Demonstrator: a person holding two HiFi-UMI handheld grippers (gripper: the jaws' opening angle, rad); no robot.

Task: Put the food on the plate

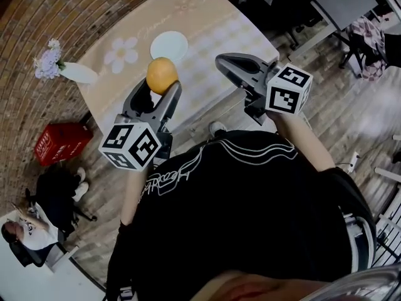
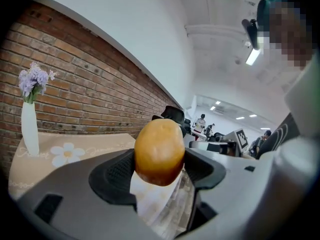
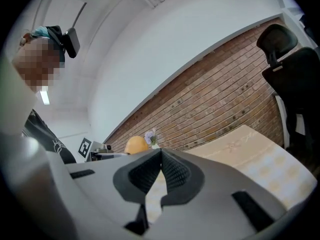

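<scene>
light: even indoor, ceiling strip (image 2: 252, 56) above-right of left fingers (image 2: 112, 176) | head view: dimmish, soft shadows, hazy patch at right edge | gripper views: fisheye, black corners, brick wall (image 3: 225, 99) beyond right fingers (image 3: 175, 171) bowed | focus: food (image 2: 159, 151) between left fingers soft, mosaic patches upper corners
</scene>
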